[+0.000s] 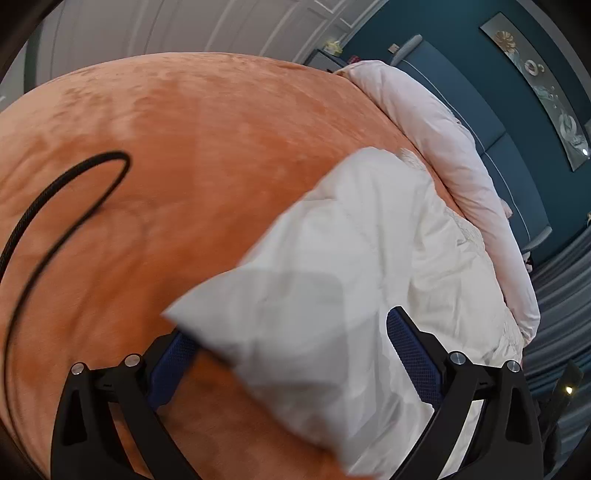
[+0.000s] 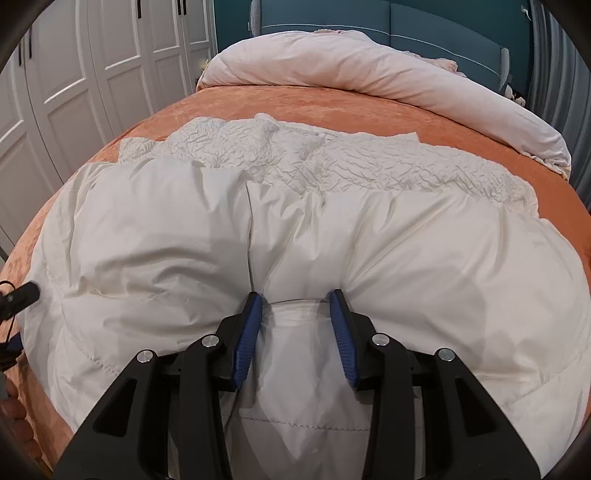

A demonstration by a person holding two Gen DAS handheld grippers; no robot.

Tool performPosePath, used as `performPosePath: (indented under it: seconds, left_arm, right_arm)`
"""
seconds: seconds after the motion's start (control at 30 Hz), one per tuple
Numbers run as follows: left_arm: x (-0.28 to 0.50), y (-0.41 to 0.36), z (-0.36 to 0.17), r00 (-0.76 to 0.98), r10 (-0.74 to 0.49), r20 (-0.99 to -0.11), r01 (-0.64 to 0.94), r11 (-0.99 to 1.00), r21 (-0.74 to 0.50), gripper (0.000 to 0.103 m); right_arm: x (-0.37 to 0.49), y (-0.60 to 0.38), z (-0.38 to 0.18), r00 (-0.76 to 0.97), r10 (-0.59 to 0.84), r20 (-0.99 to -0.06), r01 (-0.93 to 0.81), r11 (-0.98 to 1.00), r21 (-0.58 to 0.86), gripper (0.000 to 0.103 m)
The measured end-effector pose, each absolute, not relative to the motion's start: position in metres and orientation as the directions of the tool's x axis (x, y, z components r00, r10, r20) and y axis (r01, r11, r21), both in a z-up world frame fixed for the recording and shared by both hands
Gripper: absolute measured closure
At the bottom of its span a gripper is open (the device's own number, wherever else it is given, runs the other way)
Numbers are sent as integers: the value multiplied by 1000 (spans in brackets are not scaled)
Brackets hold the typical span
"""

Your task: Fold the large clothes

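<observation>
A: Lying across the orange bedspread (image 2: 332, 107) is a large white padded coat (image 2: 155, 229); it is seen spread wide over the near half of the bed. Smooth, puffy panels are crossed by stitched quilting lines, and a crinkled, textured white lining (image 2: 388, 166) is exposed along the far edge.

B: How is the coat held on the right side?

A: A bunched fold of the white shell is pinched between the blue ribbed pads (image 2: 249, 339) of the right gripper (image 2: 295, 299). The jaws are set partly apart, closed only as far as the thickness of the padded cloth allows.

B: And the left side?

A: The left gripper (image 1: 291, 332) is seen with its jaws spread wide. A blurred corner of the coat (image 1: 351, 258) lies over the gap between its blue pads (image 1: 413, 354); one pad is partly covered by the cloth. No grip is shown, though the blur makes it hard to be sure whether the fabric is touched at all.

B: What else is shown around it?

A: The bedspread is a soft, velvety plush with a mottled nap. A pale pink duvet (image 2: 369, 70) is rolled back in a thick ridge at the head of the bed, against a teal padded headboard (image 2: 424, 18). White panelled wardrobe doors (image 2: 92, 66) are seen to one side, and a black braided cable (image 1: 66, 188) is looped over the orange surface in the left wrist view.
</observation>
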State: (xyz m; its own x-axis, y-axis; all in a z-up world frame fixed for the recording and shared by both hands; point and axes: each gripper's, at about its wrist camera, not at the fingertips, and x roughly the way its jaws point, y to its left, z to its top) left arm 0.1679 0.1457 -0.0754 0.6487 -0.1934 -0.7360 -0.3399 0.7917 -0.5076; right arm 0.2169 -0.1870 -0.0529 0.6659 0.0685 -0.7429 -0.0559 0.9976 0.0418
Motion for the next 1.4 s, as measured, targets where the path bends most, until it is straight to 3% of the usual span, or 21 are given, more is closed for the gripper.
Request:
performPosePath:
  seconds: [0.07, 0.13, 0.23, 0.37, 0.47, 0.67, 0.8, 0.93, 1.13, 1.3, 1.4]
  left_arm:
    - [176, 141, -74, 649, -239, -722, -315, 779, -542, 28]
    - [183, 134, -66, 639, -330, -694, -260, 757, -599, 70]
    - [179, 118, -25, 678, -393, -621, -141, 760, -635, 94]
    - [166, 91, 42, 730, -434, -529, 2, 774, -633, 99]
    - [155, 71, 83, 752, -472, -460, 107, 776, -622, 100]
    - [140, 35, 110, 747, -497, -442, 183, 793, -582, 101]
    - [119, 16, 110, 729, -508, -460, 216, 807, -550, 101]
    - [106, -34, 112, 697, -527, -487, 329, 838, -435, 102]
    - [110, -116, 108, 582, -623, -522, 508, 780, -365, 102]
    - [120, -182, 77, 460, -653, -602, 585, 733, -348, 102]
    - [116, -225, 42, 412, -622, -666, 616, 729, -300, 102]
  right_arm:
    - [218, -188, -53, 664, 74, -744, -57, 997, 48, 66]
    - [220, -189, -52, 659, 74, -748, -59, 997, 47, 66]
    - [222, -189, -49, 646, 77, -760, -64, 997, 46, 66]
    - [209, -199, -30, 652, 85, -753, -28, 996, 88, 66]
    - [162, -218, -9, 729, 134, -671, -28, 986, 167, 66]
    - [116, -230, -29, 701, 191, -687, -33, 971, 236, 66]
    - [127, -218, -47, 673, 204, -711, -61, 973, 222, 66]
    - [130, -209, -54, 685, 188, -703, -80, 980, 185, 66]
    - [78, -247, -39, 723, 283, -630, -78, 940, 333, 70]
    - [12, -297, -33, 693, 231, -683, 3, 946, 323, 69]
    - [-11, -334, -25, 701, 222, -678, 99, 911, 401, 68]
